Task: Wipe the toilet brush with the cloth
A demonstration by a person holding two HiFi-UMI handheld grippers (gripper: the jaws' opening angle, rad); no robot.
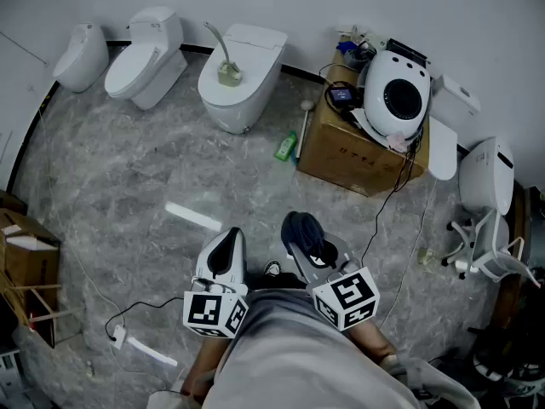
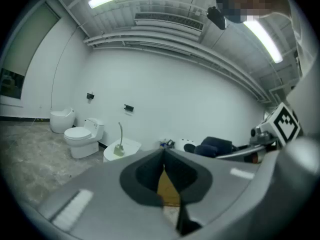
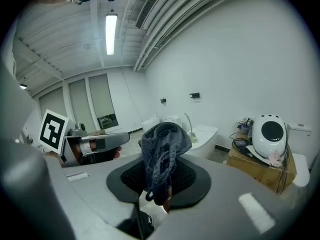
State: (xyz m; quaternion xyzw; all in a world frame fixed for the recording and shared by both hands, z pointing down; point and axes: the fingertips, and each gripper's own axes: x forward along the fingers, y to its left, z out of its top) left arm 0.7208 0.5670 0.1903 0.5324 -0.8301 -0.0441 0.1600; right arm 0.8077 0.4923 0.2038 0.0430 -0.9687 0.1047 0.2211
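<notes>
Closest in, the left gripper (image 1: 232,237) has its jaws pressed together with nothing in them, and it's pointing out over the grey marbled floor (image 1: 128,177). Right beside it, the right gripper (image 1: 300,233) is clamped on the cloth (image 3: 162,149), a dark blue-grey knitted rag that's bunched up and flops over the tips of the jaws. Both grippers hang on the near side of the cardboard box (image 1: 349,156), well short of it. A green bottle (image 1: 287,147) lies on the floor just beside the box's left face, and a white rounded appliance with a dark circular window (image 1: 397,99) sits on top of the box with cables around it. Left of the box, against the wall, there's a white toilet (image 1: 255,88) with its lid down, and the toilet brush (image 1: 220,48) stands upright on that lid. It has a thin, pale, slightly curved handle and sits in a squat olive-green holder (image 1: 227,74). Neither gripper is anywhere near it. Further left of the box are another white toilet (image 1: 145,58) and a small white egg-shaped one (image 1: 82,56).
</notes>
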